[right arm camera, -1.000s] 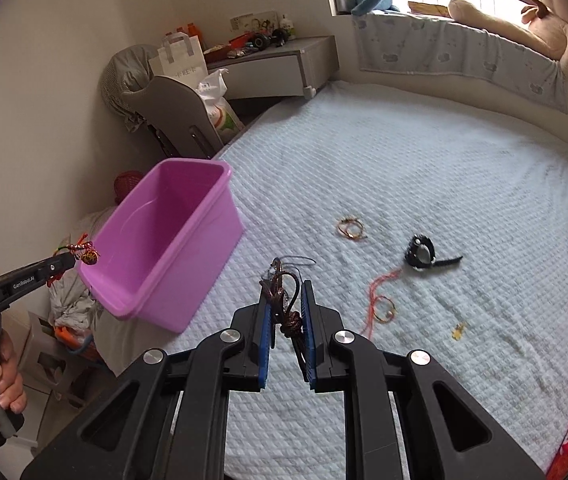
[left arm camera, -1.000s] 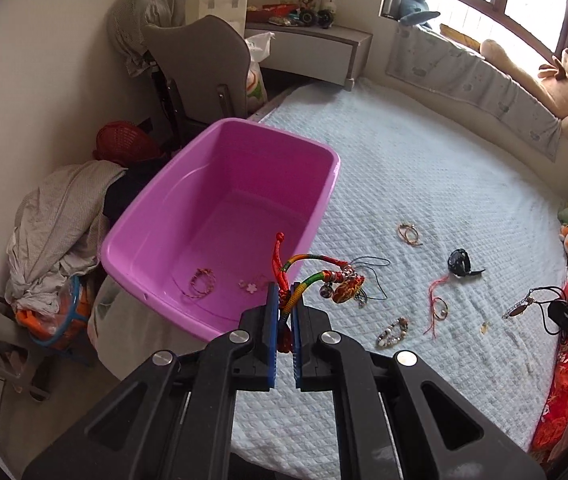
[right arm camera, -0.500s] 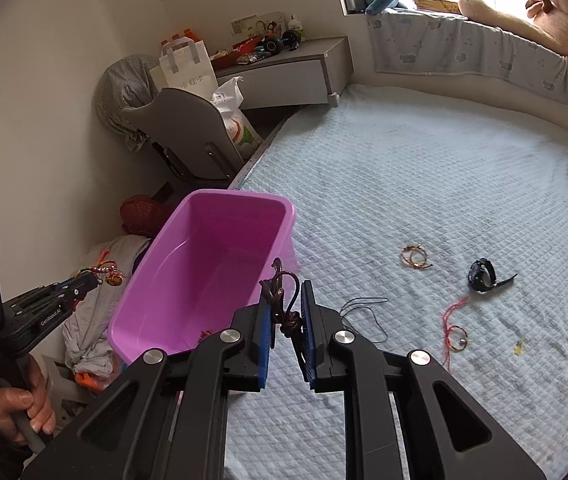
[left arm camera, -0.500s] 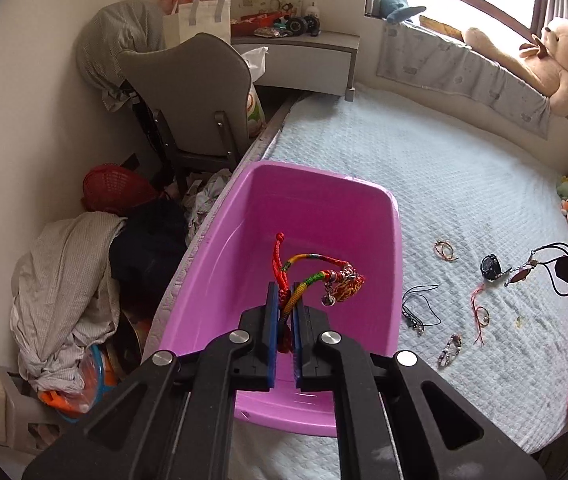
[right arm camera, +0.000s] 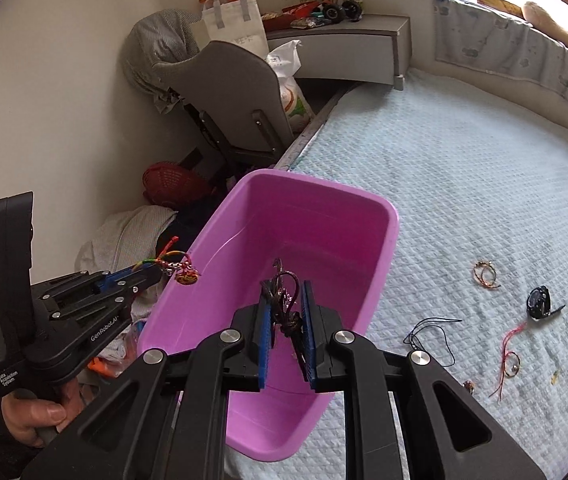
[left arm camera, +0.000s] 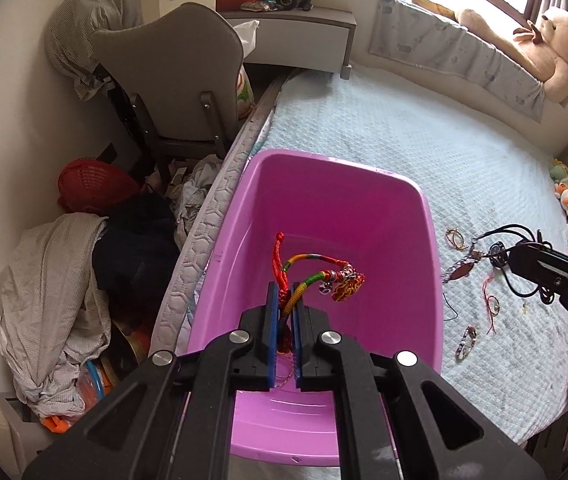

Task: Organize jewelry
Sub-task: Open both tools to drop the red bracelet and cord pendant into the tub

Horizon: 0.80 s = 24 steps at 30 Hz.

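Note:
A purple plastic bin (left arm camera: 336,184) sits on the left edge of the bed; it also shows in the right wrist view (right arm camera: 384,216). My left gripper (left arm camera: 285,296) is shut on a multicoloured woven bracelet with charms (left arm camera: 324,276) and holds it above the bin's inside. My right gripper (right arm camera: 286,296) is shut on a dark brown cord necklace (right arm camera: 284,304), also above the bin. Both grippers show in each other's views, the left one (right arm camera: 152,276) and the right one (left arm camera: 516,256).
Loose jewelry lies on the pale blue bedspread (right arm camera: 484,184): a copper bangle (right arm camera: 486,274), a black watch (right arm camera: 540,302), a black cord (right arm camera: 432,332), a red string bracelet (right arm camera: 508,356). A grey chair (left arm camera: 172,76) and clothes piles (left arm camera: 52,288) stand left of the bed.
Both grippers have moved left from over the bedspread to above the purple bin, each still holding its piece of jewelry.

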{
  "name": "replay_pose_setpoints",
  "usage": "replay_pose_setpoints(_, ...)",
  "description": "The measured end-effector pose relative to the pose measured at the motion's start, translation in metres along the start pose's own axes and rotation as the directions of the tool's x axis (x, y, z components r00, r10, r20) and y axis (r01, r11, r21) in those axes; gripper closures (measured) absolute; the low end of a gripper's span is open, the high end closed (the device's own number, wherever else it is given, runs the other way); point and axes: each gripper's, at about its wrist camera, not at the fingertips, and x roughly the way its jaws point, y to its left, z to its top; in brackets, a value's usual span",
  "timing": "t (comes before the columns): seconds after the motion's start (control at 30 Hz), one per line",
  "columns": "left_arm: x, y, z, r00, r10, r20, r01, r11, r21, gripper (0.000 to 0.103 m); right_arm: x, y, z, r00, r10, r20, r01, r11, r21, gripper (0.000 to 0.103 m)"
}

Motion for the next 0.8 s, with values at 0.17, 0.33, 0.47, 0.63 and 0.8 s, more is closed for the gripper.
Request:
replay_pose_setpoints(0.17,0.016,0.007,-0.001,0.999,-0.012,-0.035,0.012,1.0,0.007,0.097,0.033,0.019,0.008,0.998,-0.012,-0.067,0.01,0.999,-0.035,0.089)
replay_pose_setpoints(0.33,0.031,0.01,-0.003,0.997,-0.028,-0.079,0.029,1.0,0.012,0.096,0.058,0.025,0.011,0.992,-0.027,-0.127,0.021,0.999,-0.043,0.089)
replay_pose_setpoints(0.47,0.039,0.011,-0.004,0.994,-0.015,-0.107,0.017,1.0,0.016,0.096,0.073,0.027,0.014,0.986,-0.055,-0.158,0.046,0.997,-0.061,0.089)
replay_pose_setpoints(0.63,0.04,0.014,-0.007,0.993,0.04,-0.113,-0.038,0.999,0.025,0.049,0.079,0.026,0.016,0.981,-0.085,-0.177,0.076,0.995,-0.061,0.068)
replay_pose_setpoints(0.8,0.03,0.022,-0.01,0.996,0.061,-0.07,-0.06,0.998,0.015,0.028,0.075,0.022,0.015,0.98,-0.102,-0.17,0.091,0.993,-0.069,0.064)
